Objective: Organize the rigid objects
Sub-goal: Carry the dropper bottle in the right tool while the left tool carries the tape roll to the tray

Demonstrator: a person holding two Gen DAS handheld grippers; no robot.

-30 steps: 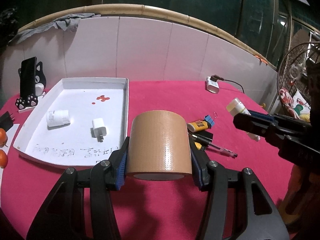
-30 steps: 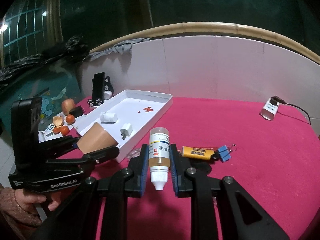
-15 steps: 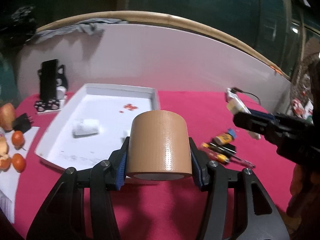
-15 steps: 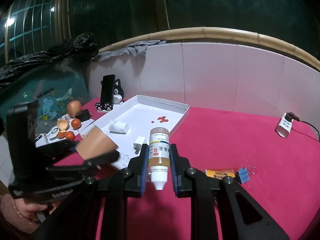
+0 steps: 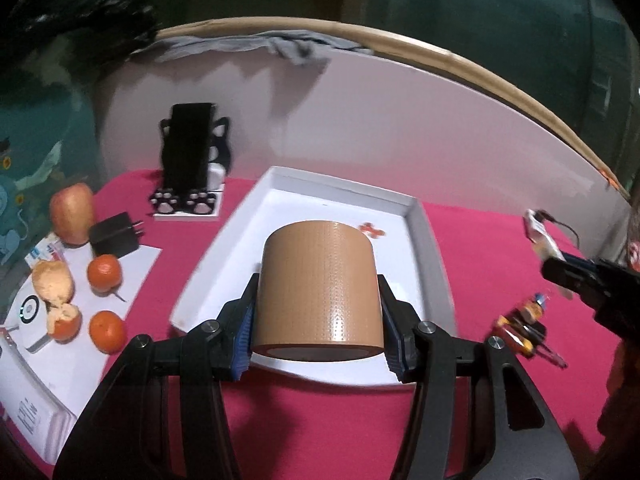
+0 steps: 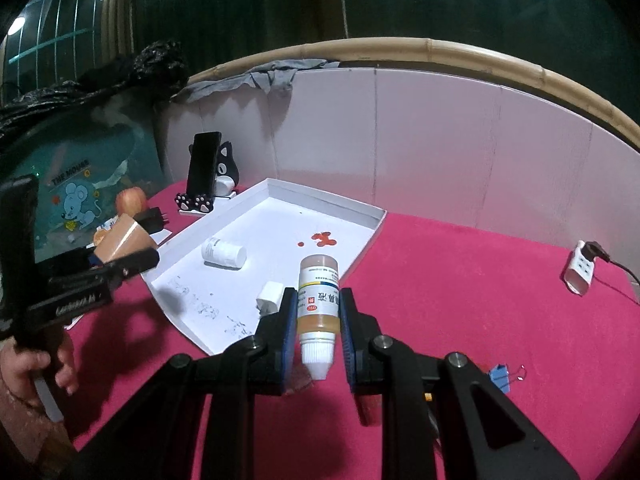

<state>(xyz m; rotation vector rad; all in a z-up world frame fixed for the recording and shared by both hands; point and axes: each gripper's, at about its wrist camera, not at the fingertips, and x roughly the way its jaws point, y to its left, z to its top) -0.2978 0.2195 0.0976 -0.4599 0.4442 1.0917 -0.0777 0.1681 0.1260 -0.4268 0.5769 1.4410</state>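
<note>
Now both hands have swung over toward the white tray (image 5: 430, 248), the left gripper (image 5: 318, 330) clamped on the tape roll (image 5: 318, 292) above its near edge, the right gripper (image 6: 318, 334) pinching the dropper bottle (image 6: 319, 304) beside it, so both drops look close.

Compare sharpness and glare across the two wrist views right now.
Left wrist: background smeared by motion blur, the phone stand and the pens streaked; the tape roll stays crisp with a small glare patch low on its face. Right wrist: mostly sharp, the bottle label legible, hard shadows across the white tray.
</note>
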